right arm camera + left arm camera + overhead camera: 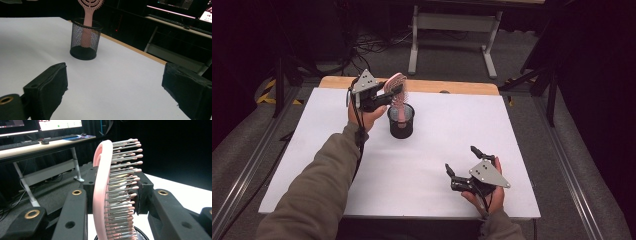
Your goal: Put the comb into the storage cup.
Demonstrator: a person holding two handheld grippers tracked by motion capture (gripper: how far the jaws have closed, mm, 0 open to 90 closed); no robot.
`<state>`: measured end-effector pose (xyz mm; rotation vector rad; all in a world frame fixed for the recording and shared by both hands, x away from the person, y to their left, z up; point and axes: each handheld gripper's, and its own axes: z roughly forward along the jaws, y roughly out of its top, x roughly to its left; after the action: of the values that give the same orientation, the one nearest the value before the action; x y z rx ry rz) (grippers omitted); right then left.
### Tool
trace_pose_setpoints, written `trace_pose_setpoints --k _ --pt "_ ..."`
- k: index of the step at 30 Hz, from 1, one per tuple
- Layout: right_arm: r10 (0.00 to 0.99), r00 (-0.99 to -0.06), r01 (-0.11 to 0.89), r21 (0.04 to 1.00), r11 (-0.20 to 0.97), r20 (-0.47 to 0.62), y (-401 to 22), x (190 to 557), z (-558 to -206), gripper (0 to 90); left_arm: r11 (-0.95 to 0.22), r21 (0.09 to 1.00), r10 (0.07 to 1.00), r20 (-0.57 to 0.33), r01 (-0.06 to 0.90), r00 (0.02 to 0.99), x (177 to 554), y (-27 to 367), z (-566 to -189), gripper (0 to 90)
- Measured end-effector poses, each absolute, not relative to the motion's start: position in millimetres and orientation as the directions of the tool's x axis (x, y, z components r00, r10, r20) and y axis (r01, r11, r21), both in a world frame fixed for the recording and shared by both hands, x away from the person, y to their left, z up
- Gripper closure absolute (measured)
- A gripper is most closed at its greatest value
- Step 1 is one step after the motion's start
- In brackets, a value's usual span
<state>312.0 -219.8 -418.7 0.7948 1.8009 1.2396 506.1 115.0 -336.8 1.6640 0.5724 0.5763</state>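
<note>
Nearest, the right gripper (pixel 460 161) rested on the white bench (pixel 437 150), jaws spread wide and holding nothing. Farther off, a round black wire-mesh cup (pixel 401 120) stood on the bench with nothing around it. The left gripper (pixel 390 94) was clamped on the head of a pink plastic hairbrush (pixel 397 95) with bristles tipped in pink, its handle down inside the cup. No writing could be read.

White-topped table (pixel 422 165) with a wooden strip along the far edge. Black mesh cup (pixel 401 121) stands upright on it, left of centre, toward the far side.
</note>
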Motion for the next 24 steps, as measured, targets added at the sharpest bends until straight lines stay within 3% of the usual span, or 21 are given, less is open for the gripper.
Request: trace_pose_setpoints --k 24 --pt "0.821 -0.501 0.058 0.936 0.348 -0.274 -217.4 312.5 -419.7 6.6 -0.131 0.988 0.659 0.024 0.083 0.752 504.7 113.9 -354.8 63.5"
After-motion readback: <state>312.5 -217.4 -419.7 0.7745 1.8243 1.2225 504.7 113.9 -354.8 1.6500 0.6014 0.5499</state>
